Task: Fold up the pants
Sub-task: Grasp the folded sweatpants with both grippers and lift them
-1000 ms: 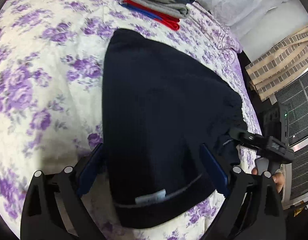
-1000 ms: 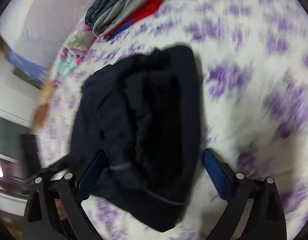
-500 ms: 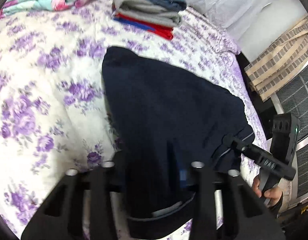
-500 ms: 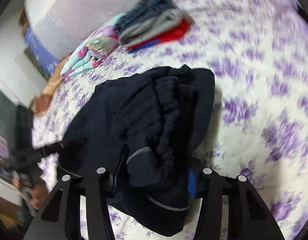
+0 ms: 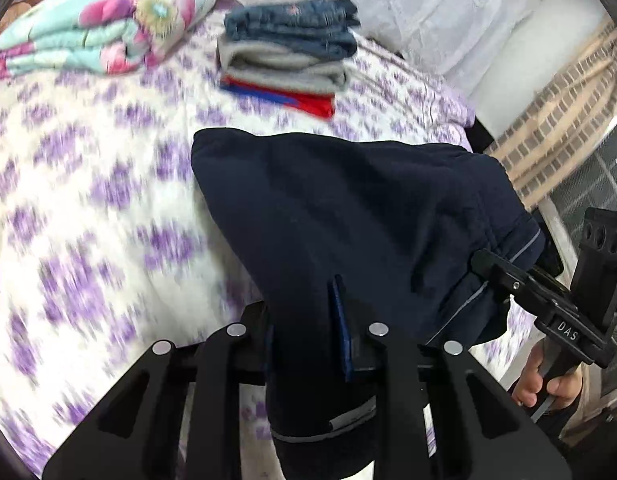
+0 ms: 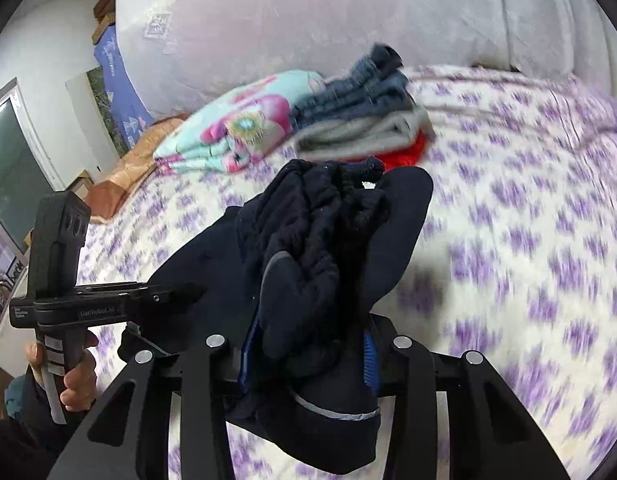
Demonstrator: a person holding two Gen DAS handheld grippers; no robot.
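Now that each hand-held gripper, left (image 5: 304,328) and right (image 6: 308,344), has clamped onto the pants (image 5: 348,216), they lift off the bed (image 5: 108,200) for folding.

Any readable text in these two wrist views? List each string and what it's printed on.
"DAS" – on the body of the right gripper, seen from the left wrist view.
"GenRobot.AI" – on the side of the left gripper, seen from the right wrist view.
Small two-line print at the left end of that same bar: too small to read.
White tag on the hem of the navy pants: no legible text.
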